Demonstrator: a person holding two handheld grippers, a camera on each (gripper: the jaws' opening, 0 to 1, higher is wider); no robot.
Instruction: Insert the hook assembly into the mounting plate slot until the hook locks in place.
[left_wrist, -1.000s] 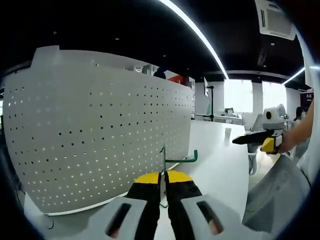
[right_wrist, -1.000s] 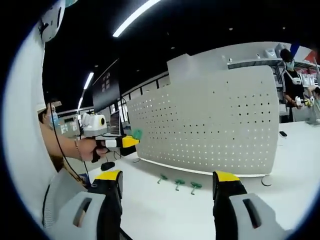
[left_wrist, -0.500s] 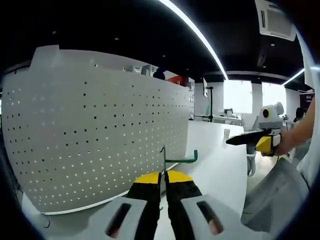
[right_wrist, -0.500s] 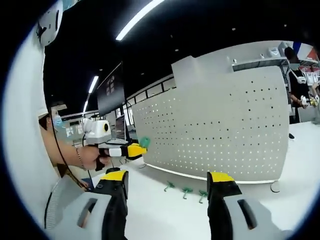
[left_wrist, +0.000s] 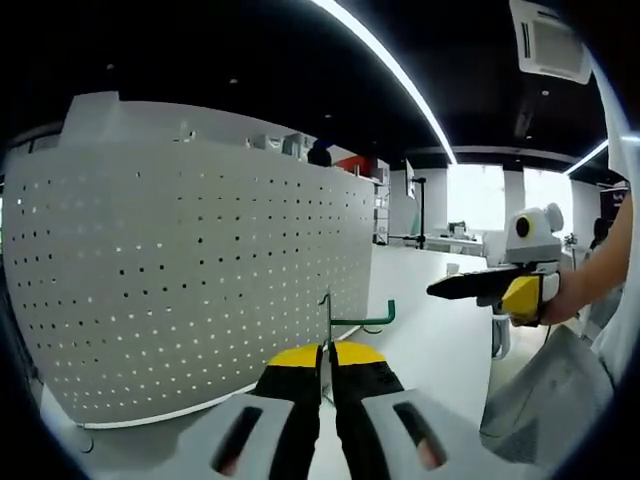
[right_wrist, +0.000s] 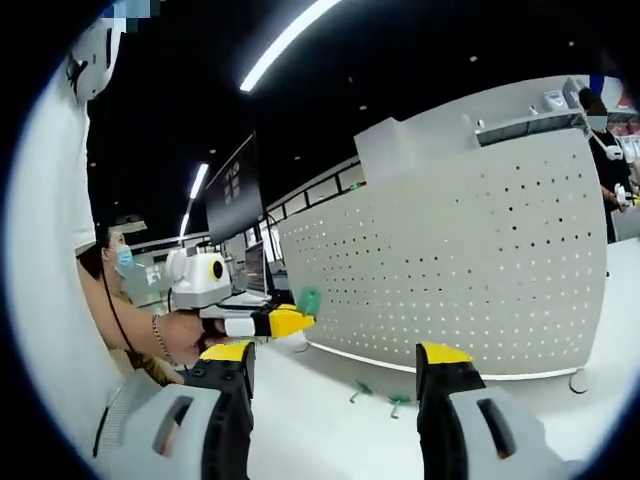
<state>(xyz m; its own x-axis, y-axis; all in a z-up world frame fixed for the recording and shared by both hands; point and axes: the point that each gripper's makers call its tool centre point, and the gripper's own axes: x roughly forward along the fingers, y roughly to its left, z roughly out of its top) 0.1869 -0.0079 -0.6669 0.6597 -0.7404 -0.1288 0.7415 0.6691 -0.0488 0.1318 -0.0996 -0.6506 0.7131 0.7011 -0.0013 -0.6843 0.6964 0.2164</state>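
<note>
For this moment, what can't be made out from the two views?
- Left gripper view: the left tool covers the foot of the green hook.
- Right gripper view: the spare hooks on the table are too small to count.
- Both views: the pegboard holes are too small to pick a target slot.

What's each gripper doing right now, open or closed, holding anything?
Left gripper: jaws shut on the green hook, facing the pegboard.
Right gripper: jaws open, holding nothing.
</note>
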